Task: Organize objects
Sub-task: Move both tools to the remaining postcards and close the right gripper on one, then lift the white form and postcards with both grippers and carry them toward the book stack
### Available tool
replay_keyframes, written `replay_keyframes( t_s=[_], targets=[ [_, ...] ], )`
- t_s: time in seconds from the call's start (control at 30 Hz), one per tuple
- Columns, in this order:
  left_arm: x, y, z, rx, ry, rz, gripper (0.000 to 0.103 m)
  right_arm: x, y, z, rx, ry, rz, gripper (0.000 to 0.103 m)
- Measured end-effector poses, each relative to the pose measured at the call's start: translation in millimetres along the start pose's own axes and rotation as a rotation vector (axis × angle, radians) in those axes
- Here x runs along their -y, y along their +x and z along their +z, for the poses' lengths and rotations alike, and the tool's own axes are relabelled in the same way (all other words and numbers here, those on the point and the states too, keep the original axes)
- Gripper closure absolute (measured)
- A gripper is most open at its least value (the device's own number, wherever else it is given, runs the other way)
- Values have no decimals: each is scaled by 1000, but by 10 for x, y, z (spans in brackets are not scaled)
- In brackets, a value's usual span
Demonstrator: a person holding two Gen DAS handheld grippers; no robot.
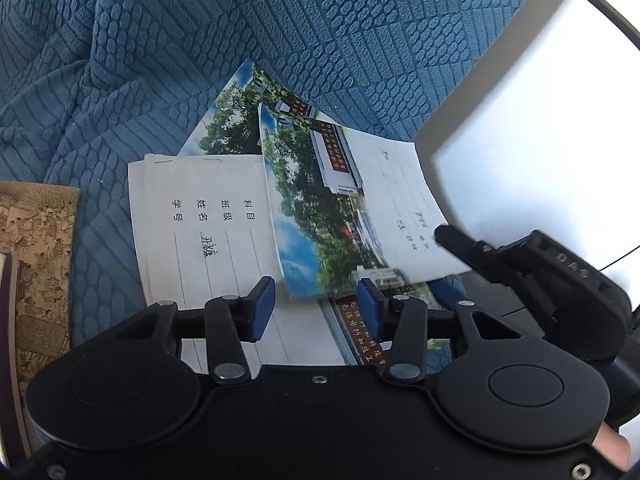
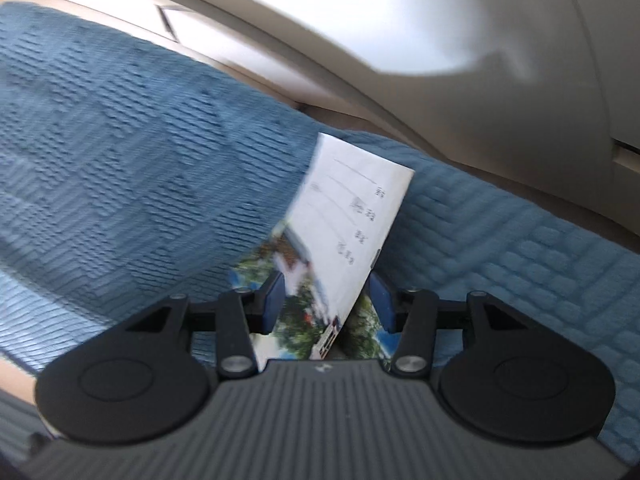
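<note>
Several thin notebooks with photo covers lie on a blue textured cloth [image 1: 360, 40]. One with a white label side [image 1: 208, 220] lies flat, and another [image 1: 236, 112] pokes out behind it. A third notebook [image 1: 340, 200] is raised and tilted above them; a black finger [image 1: 460, 240] of my right gripper rests on its right corner. My left gripper [image 1: 316, 308] hovers just over the pile, open, its blue pads touching nothing. In the right wrist view my right gripper [image 2: 328, 304] is shut on that tilted notebook [image 2: 352, 208], which stands slanted between the pads.
A brown book with an old-style picture cover [image 1: 36, 260] lies at the left edge on the cloth. A bright white surface [image 1: 540, 120] rises at the right. Beyond the blue cloth [image 2: 120, 140] runs a pale beige edge [image 2: 280, 68].
</note>
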State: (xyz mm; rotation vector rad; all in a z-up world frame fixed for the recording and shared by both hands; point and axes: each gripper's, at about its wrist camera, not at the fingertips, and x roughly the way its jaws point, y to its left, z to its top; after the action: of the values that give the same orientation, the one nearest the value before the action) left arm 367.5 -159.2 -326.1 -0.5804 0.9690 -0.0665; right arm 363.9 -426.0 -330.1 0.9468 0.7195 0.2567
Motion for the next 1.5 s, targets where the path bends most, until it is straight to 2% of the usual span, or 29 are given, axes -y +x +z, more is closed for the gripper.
replay_keyframes(
  t_s=[0.17,0.47,0.6,0.7,0.8,0.93,1.0,1.1,1.27,1.37,1.43,1.5],
  targets=[
    [-36,-21,18,-5,-2,-12,64,-111,1,0,22,-30,92,53],
    [-35,-10,19,-5,9,-14,66,-202,143,11,5,-59,118,54],
    [-31,-9,21,-6,7,-18,66,-146,326,17,-44,5,136,68],
    [-76,-10,43,-8,-33,-39,64,-108,411,16,-57,25,108,85],
    [-212,-31,106,-22,-157,-127,56,-65,436,9,-67,48,105,87],
    [-436,-63,165,-2,-358,-303,42,-26,417,6,-74,78,134,90],
    [-525,-49,201,7,-448,-377,38,-1,409,10,-78,97,146,91],
    [-620,22,246,21,-552,-457,38,45,390,7,-80,125,159,93],
    [-631,230,282,-8,-630,-430,50,88,358,-8,-77,156,184,93],
    [-640,375,249,-25,-683,-409,62,106,351,-26,-82,162,184,93],
    [-698,445,214,-36,-749,-397,81,132,339,-27,-78,172,177,93],
    [-727,484,207,-39,-786,-412,93,141,328,-28,-67,181,175,92]
  ],
)
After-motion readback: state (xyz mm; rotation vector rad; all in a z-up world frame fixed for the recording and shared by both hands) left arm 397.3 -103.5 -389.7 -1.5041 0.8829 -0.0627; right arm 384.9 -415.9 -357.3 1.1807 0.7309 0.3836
